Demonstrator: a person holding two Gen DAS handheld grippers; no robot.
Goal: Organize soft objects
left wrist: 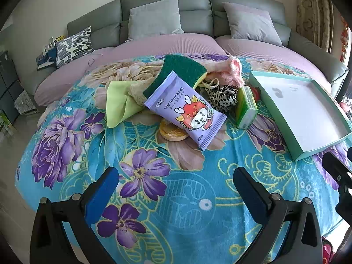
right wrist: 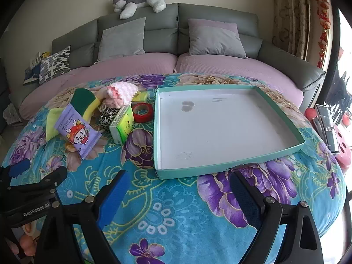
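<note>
Purple plastic printed "MINI BABY WIPES" marks the wipes pack [left wrist: 187,114], which is propped on a heap with a green sponge [left wrist: 184,70] and a pink knit cloth [right wrist: 121,92], left of the teal-rimmed tray [right wrist: 228,169]. "GenRobot.AI" is read on the left gripper [left wrist: 176,187]. It and the right gripper [right wrist: 178,189] are spread wide, nothing grasped, above the floral blanket [left wrist: 198,209].
</note>
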